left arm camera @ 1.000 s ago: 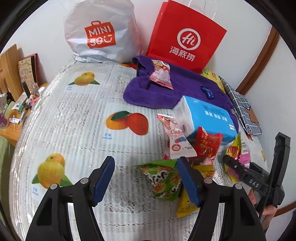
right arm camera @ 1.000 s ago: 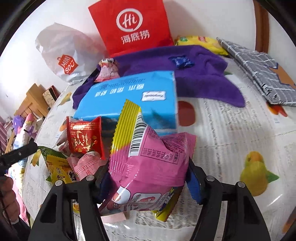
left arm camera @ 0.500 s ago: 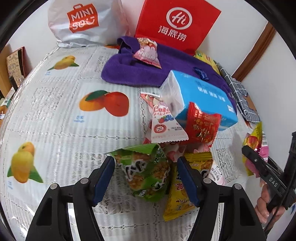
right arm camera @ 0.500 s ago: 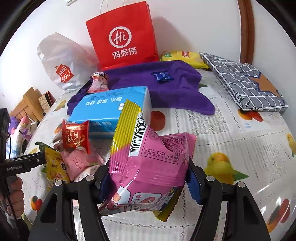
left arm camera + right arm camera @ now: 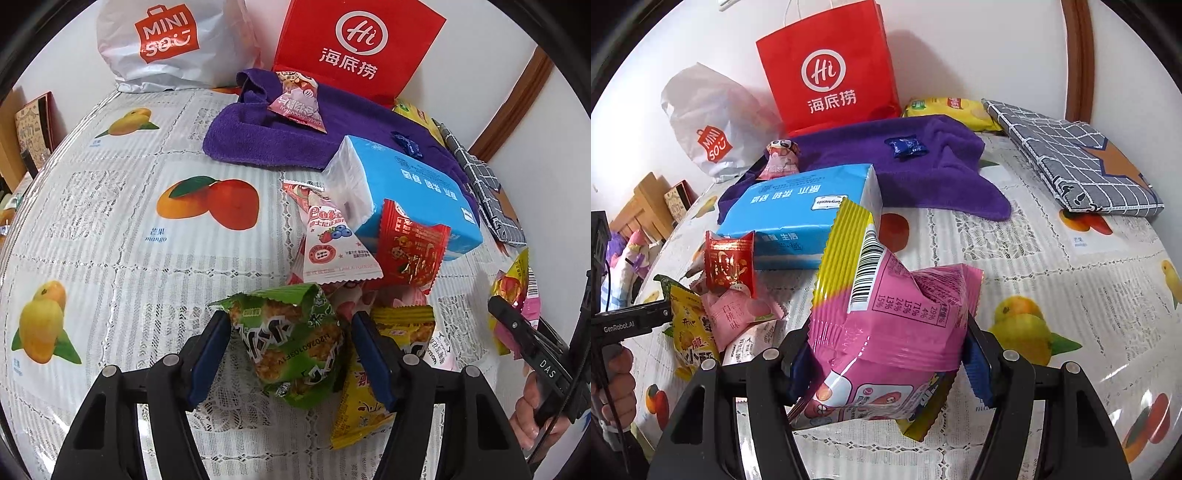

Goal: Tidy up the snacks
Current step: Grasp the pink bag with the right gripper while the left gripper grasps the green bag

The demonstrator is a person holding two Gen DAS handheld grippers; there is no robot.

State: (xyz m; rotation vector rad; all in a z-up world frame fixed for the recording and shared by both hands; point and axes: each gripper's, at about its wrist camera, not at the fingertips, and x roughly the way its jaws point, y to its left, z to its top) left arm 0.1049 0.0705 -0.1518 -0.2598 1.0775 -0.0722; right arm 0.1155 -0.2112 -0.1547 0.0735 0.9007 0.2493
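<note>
Left tool (image 5: 290, 347): jaws just been closing, blue pads flanking the crinkled green foil snack packet (image 5: 295, 343) at the near edge of the snack pile, grip apparently not firm yet. Right tool (image 5: 886, 354): clenched on puffy pink-and-yellow snack bag (image 5: 894, 314), held clear of the fruit-print bench (image 5: 1071, 266), likely for sorting.

The left gripper (image 5: 291, 345) straddles a green snack packet (image 5: 291, 347) on the fruit-print tablecloth (image 5: 122, 236); its jaws have just been closing, blue pads at the packet's sides. Behind lie a yellow packet (image 5: 354, 410), a red packet (image 5: 410, 251) and a blue tissue pack (image 5: 413, 184).
</note>
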